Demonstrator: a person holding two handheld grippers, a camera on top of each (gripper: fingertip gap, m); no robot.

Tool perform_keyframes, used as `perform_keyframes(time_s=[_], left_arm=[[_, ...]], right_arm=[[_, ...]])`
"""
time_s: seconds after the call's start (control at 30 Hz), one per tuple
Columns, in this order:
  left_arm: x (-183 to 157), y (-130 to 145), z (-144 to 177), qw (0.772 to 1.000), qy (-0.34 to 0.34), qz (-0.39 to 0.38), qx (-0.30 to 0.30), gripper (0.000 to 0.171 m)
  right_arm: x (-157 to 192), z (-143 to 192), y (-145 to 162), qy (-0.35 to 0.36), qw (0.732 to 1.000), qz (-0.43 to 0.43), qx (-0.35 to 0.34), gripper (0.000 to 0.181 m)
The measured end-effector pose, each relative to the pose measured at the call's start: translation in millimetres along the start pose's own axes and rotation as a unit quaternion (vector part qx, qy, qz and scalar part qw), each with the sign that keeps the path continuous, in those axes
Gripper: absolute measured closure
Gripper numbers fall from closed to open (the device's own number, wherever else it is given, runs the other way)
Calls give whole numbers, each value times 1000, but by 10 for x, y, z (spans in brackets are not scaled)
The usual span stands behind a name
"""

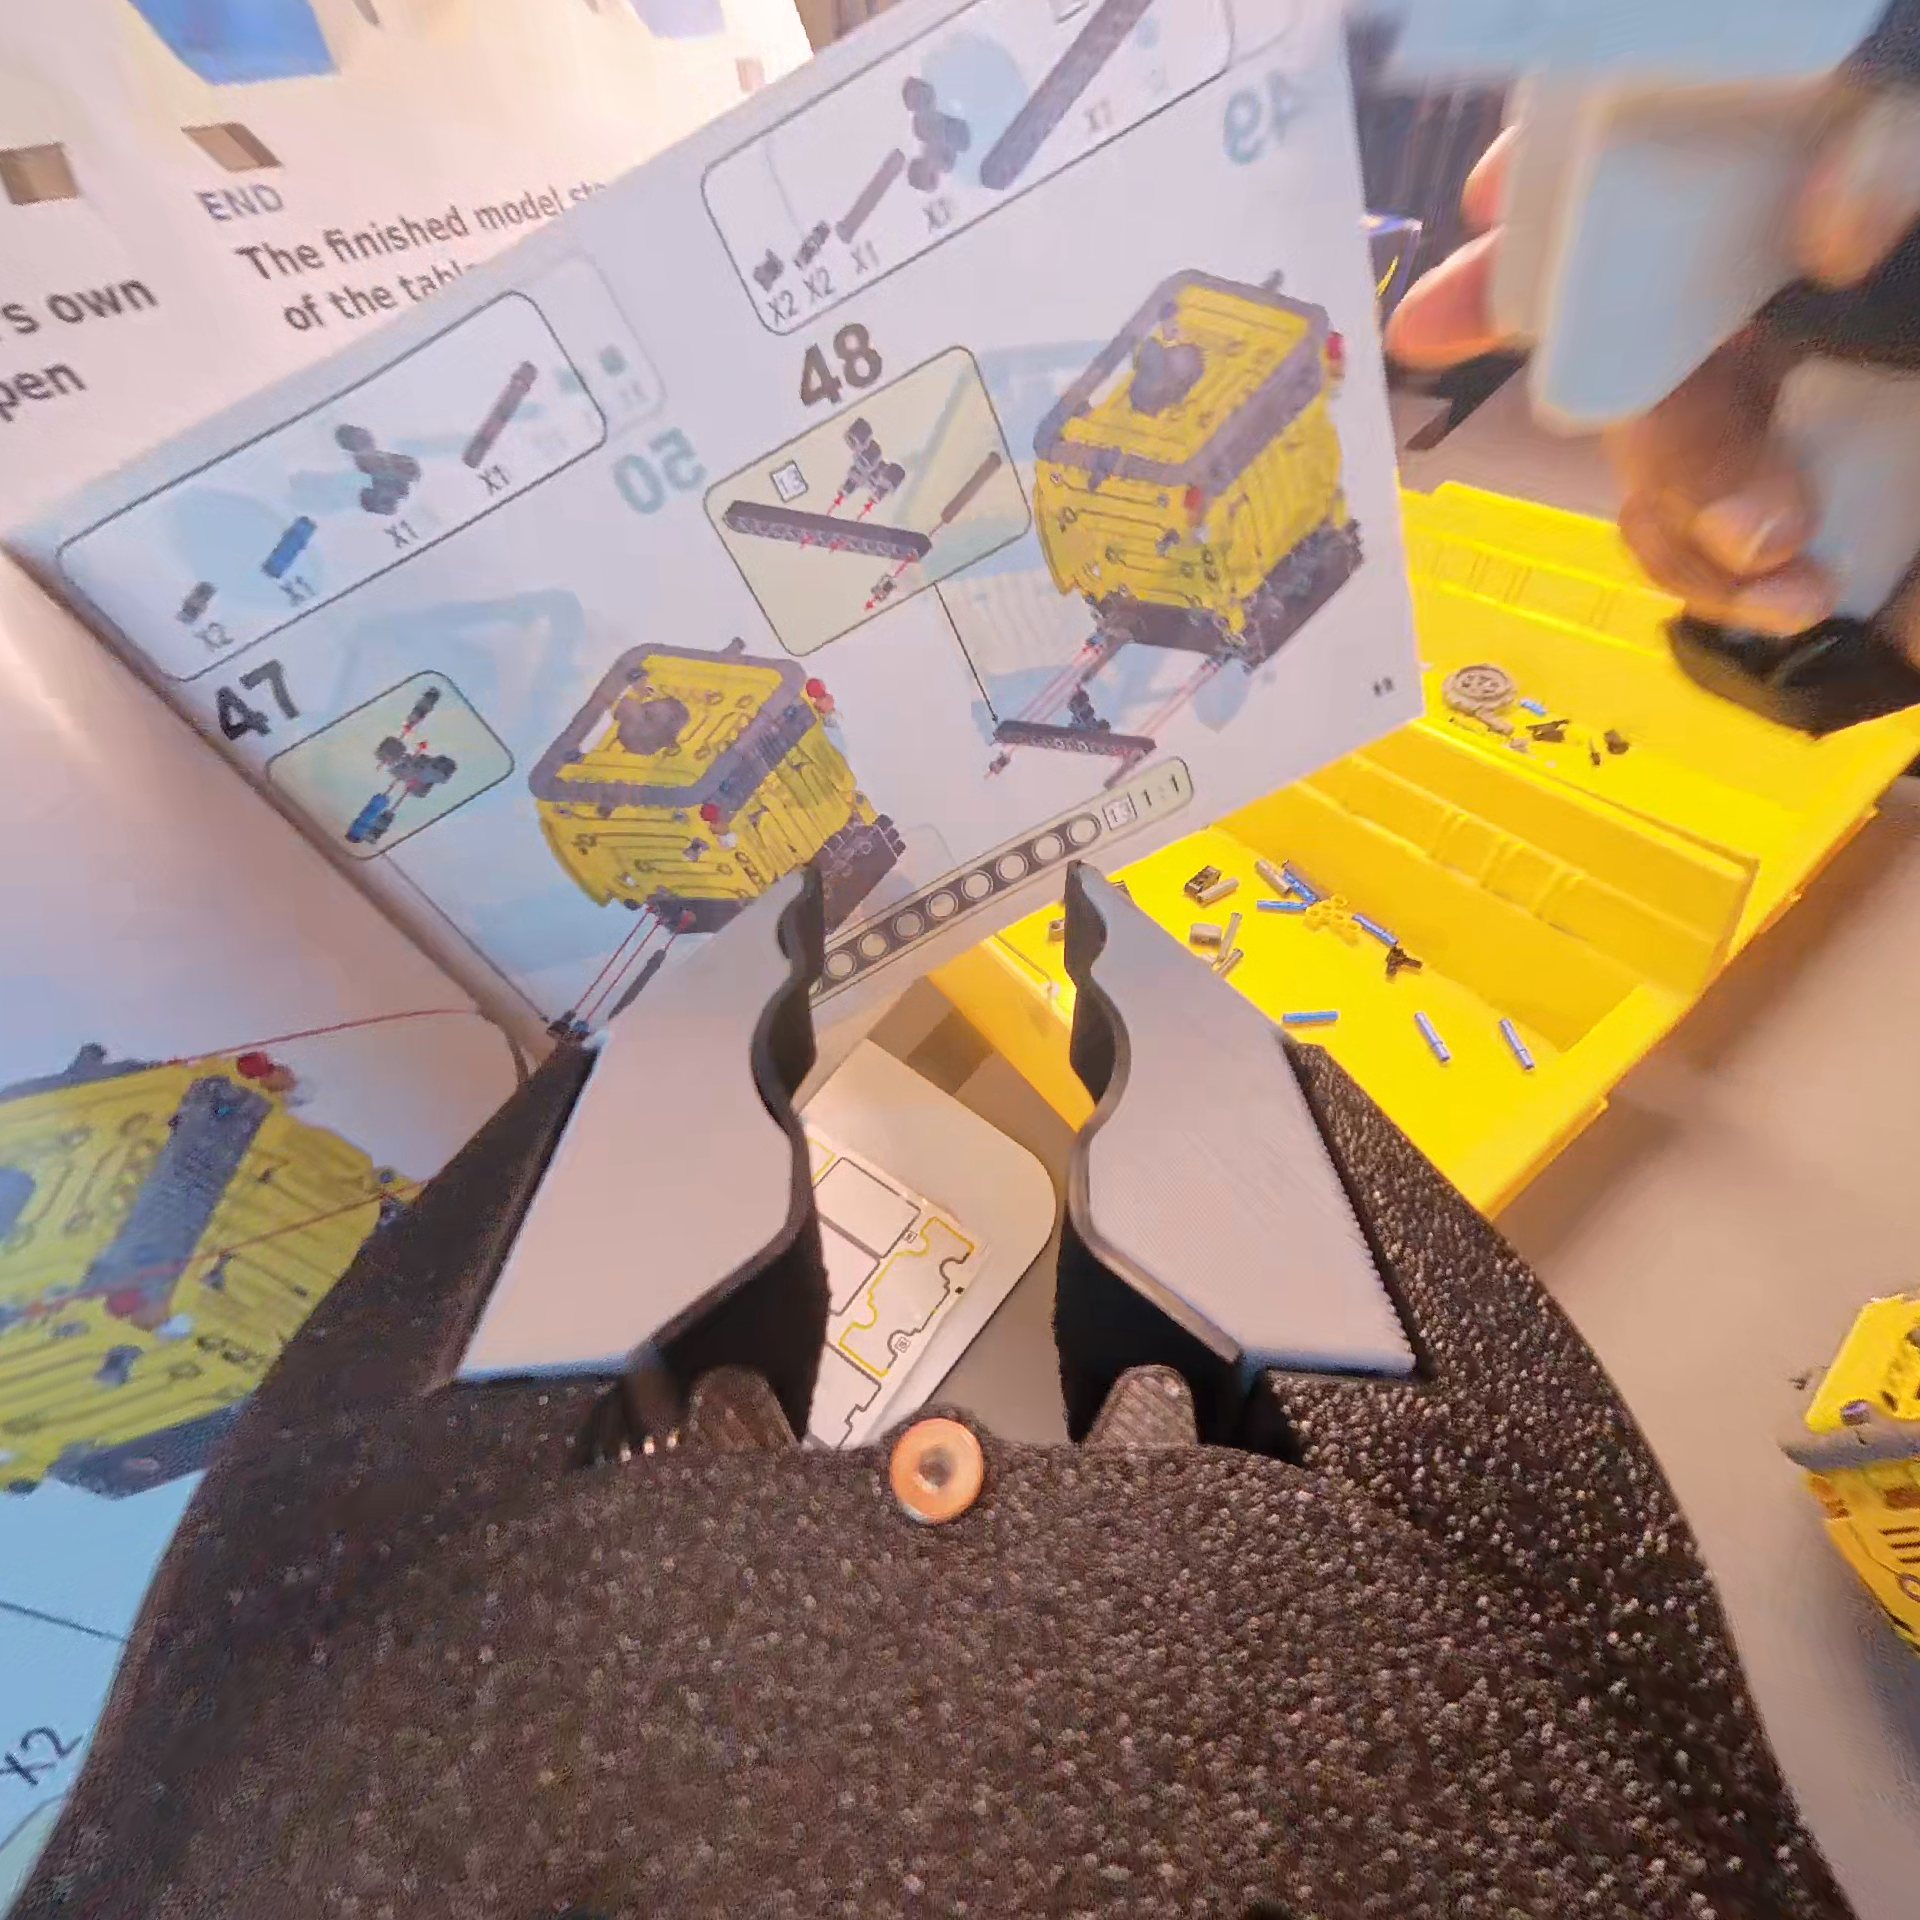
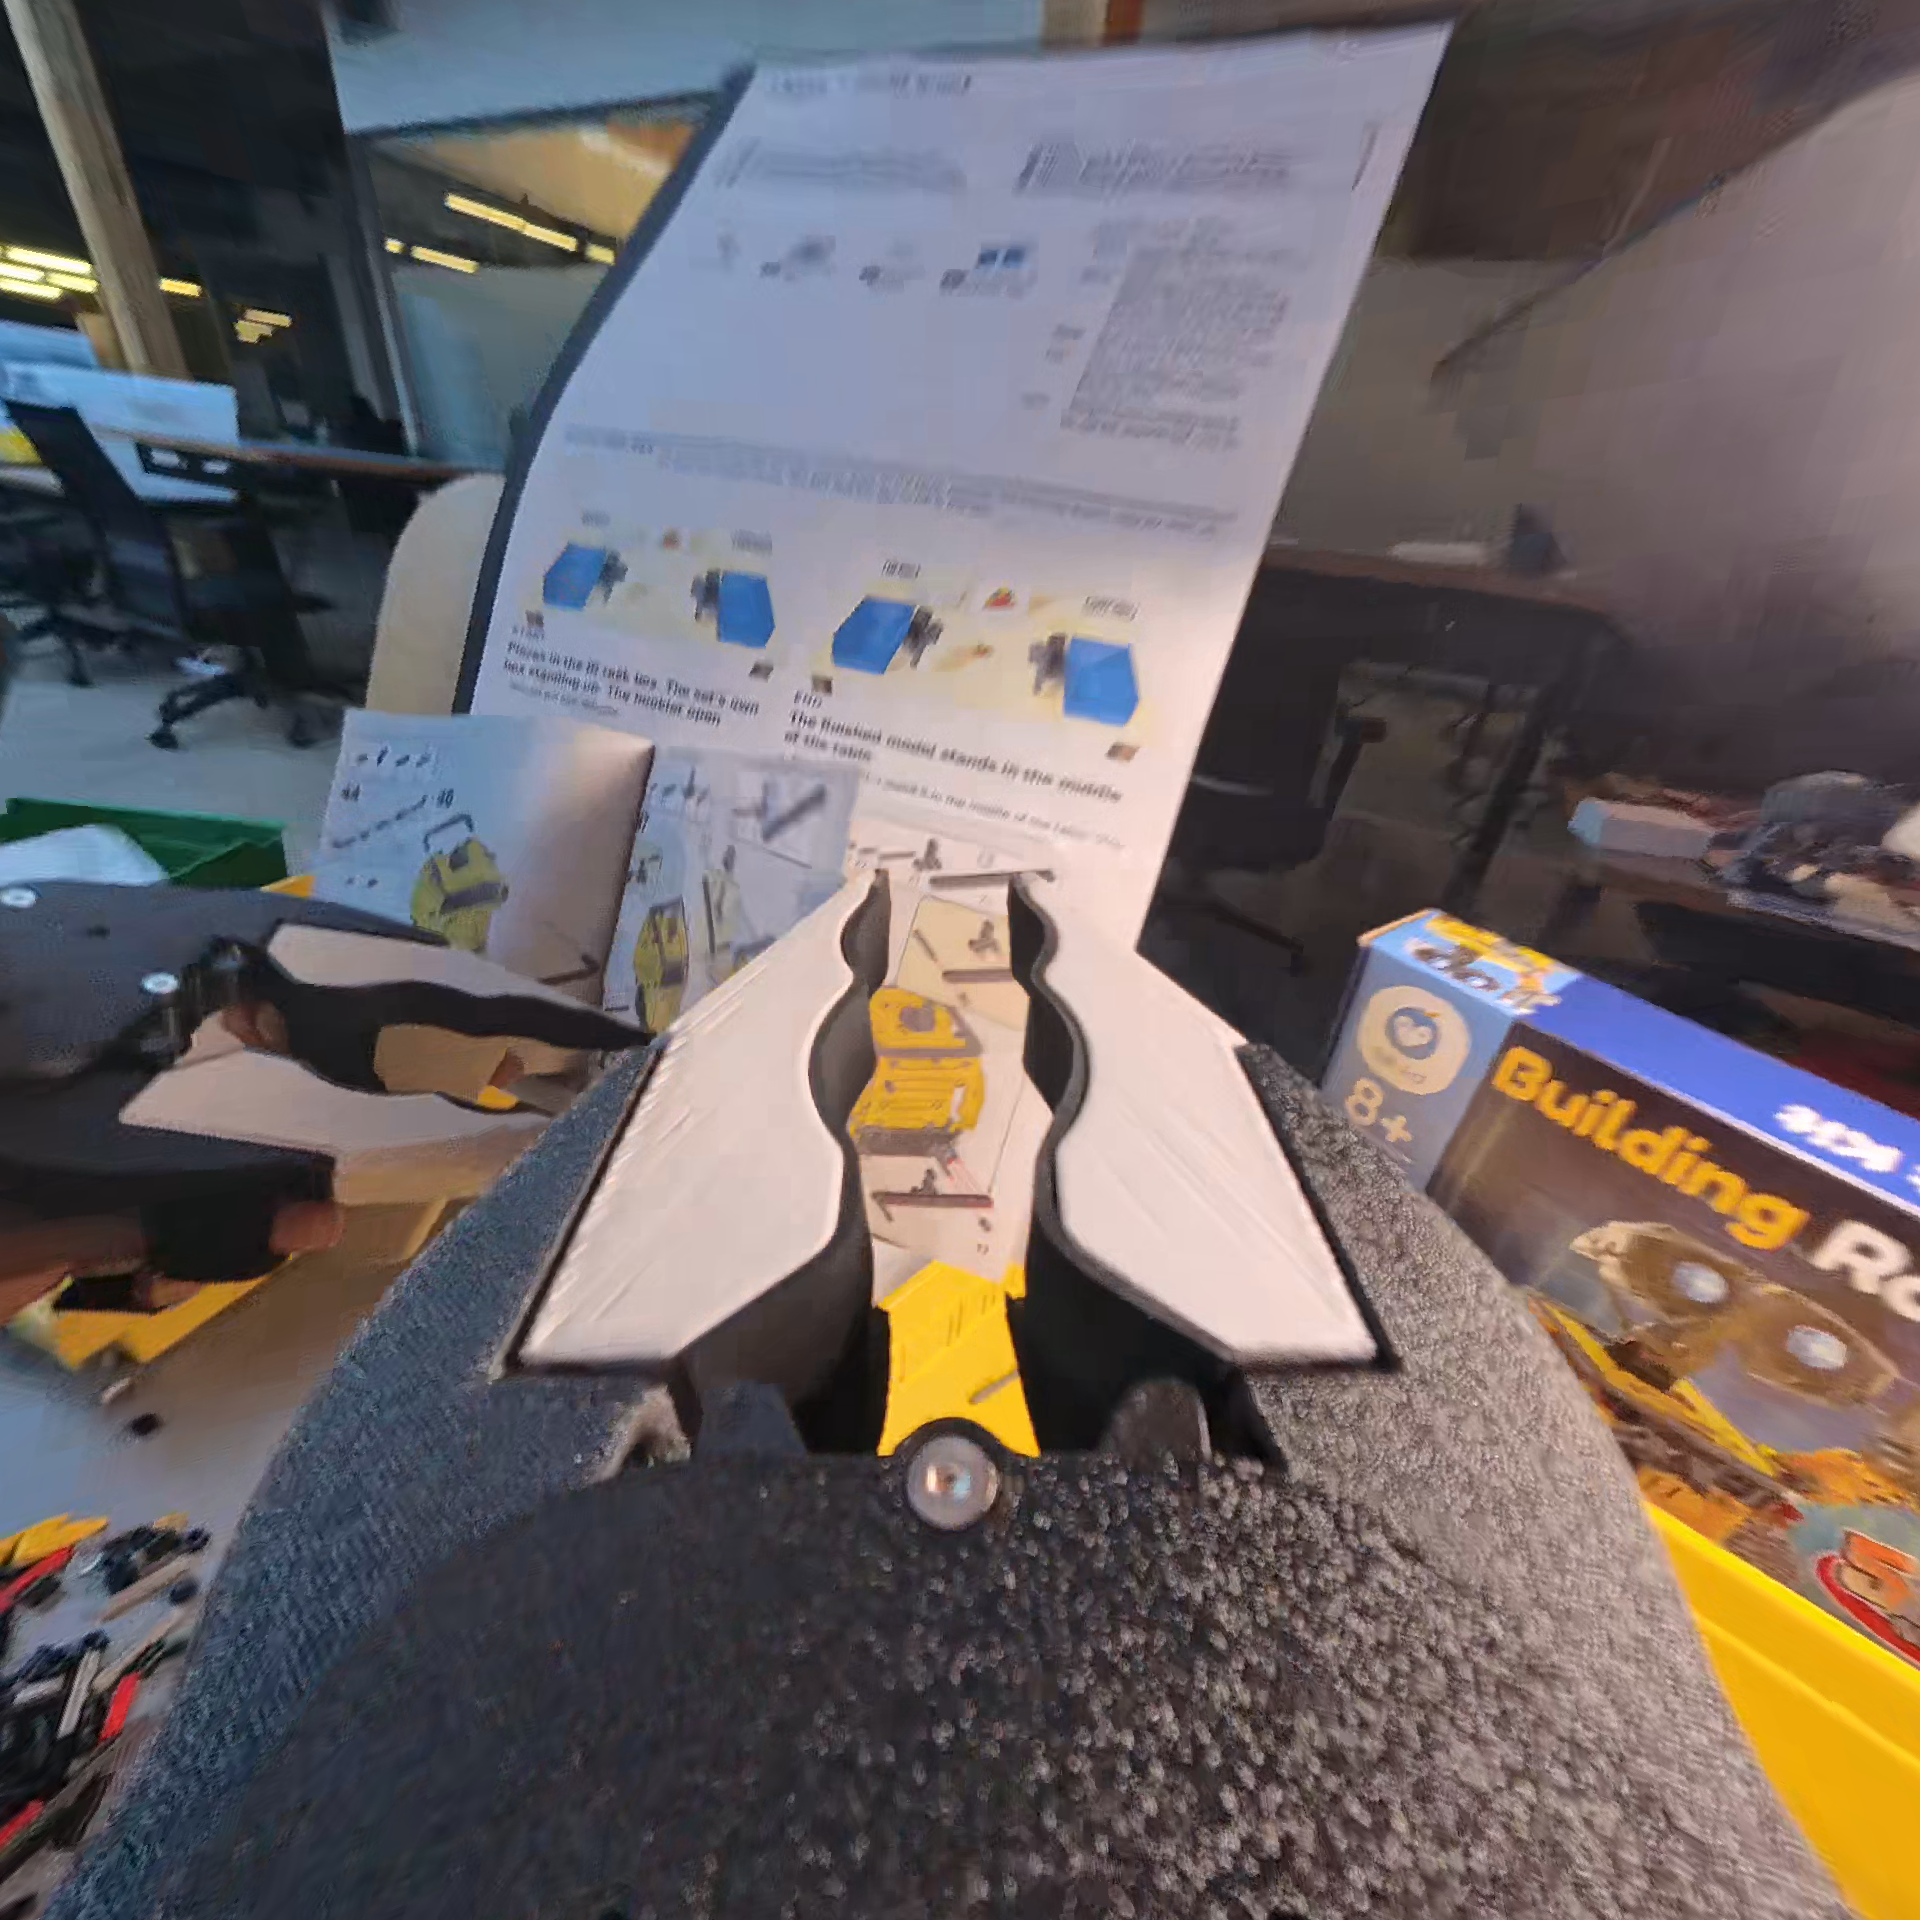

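Grey-fingered, our left gripper (image 1: 940, 914) gapes before the booklet page (image 1: 727, 499); right gripper (image 2: 945, 904) gapes too, over the yellow tray (image 1: 1475, 914).

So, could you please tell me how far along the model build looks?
Partly done: a yellow partial model stands assembled. In hand: nothing; left gripper and right gripper are open at the instruction booklet. Left: loose parts lie in the yellow tray.
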State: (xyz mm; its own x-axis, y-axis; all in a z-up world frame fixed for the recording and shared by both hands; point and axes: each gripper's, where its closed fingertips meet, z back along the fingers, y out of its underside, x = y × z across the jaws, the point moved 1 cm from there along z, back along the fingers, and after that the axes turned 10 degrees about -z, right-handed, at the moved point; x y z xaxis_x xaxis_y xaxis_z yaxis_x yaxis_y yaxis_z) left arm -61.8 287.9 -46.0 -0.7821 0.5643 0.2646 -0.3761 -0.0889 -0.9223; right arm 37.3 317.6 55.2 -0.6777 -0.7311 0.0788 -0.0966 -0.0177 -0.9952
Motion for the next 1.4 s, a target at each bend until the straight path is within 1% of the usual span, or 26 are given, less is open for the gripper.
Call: perform_keyframes(time_s=[0.07,0.1,0.13,0.17,0.2,0.23,0.27,0.33,0.37,0.43,0.5,0.53,0.63,0.73,0.87,0.93,1.07,1.2,1.3,1.4], left_arm=[[-3,19,-43,1000,-4,-16,6,123],[-5,28,-54,1000,-5,-22,7,123],[-5,39,-62,1000,-6,-25,7,123],[-9,48,-68,1000,-4,-25,7,123],[-17,52,-69,1000,0,-23,6,122],[-21,51,-54,1000,3,-20,4,121],[-16,45,-24,1000,3,-17,0,121],[23,48,97,1000,-9,-10,-12,122],[65,73,184,1000,-22,-7,-16,124],[200,195,380,998,-60,-4,-14,130],[372,373,561,995,-96,-12,1,133],[464,459,636,994,-110,-20,9,137],[732,662,762,989,-137,-33,42,137],[926,704,792,986,-152,-46,54,141],[1068,728,795,983,-167,-56,56,165],[1075,745,805,982,-170,-66,49,169],[1006,777,816,986,-153,-59,36,157],[995,807,841,984,-153,-77,49,155],[975,824,858,982,-153,-92,59,150],[945,836,884,983,-150,-88,59,144]], right_arm=[[-2,213,-265,17,998,21,-57,161],[49,281,-348,14,997,35,-74,161],[131,305,-373,1,996,53,-78,164],[231,282,-337,-17,995,70,-69,166],[334,216,-236,-38,995,84,-45,166],[442,117,-65,-65,994,92,-7,167],[528,7,152,-88,991,89,40,166],[587,-210,572,-104,985,78,110,164],[550,-308,753,-97,983,77,132,163],[369,-459,1045,-67,978,102,168,159],[160,-532,1181,-34,976,123,178,156],[73,-544,1188,-19,976,132,172,157],[-43,-545,1166,1,975,158,159,159],[-81,-550,1150,18,975,159,157,160],[-99,-537,1194,34,974,157,158,162],[-93,-509,1241,38,973,159,163,162],[-106,-447,1317,34,971,160,173,162],[-94,-410,1309,22,973,152,174,159],[-56,-386,1273,17,973,150,172,159],[21,-367,1237,8,973,152,171,159]])
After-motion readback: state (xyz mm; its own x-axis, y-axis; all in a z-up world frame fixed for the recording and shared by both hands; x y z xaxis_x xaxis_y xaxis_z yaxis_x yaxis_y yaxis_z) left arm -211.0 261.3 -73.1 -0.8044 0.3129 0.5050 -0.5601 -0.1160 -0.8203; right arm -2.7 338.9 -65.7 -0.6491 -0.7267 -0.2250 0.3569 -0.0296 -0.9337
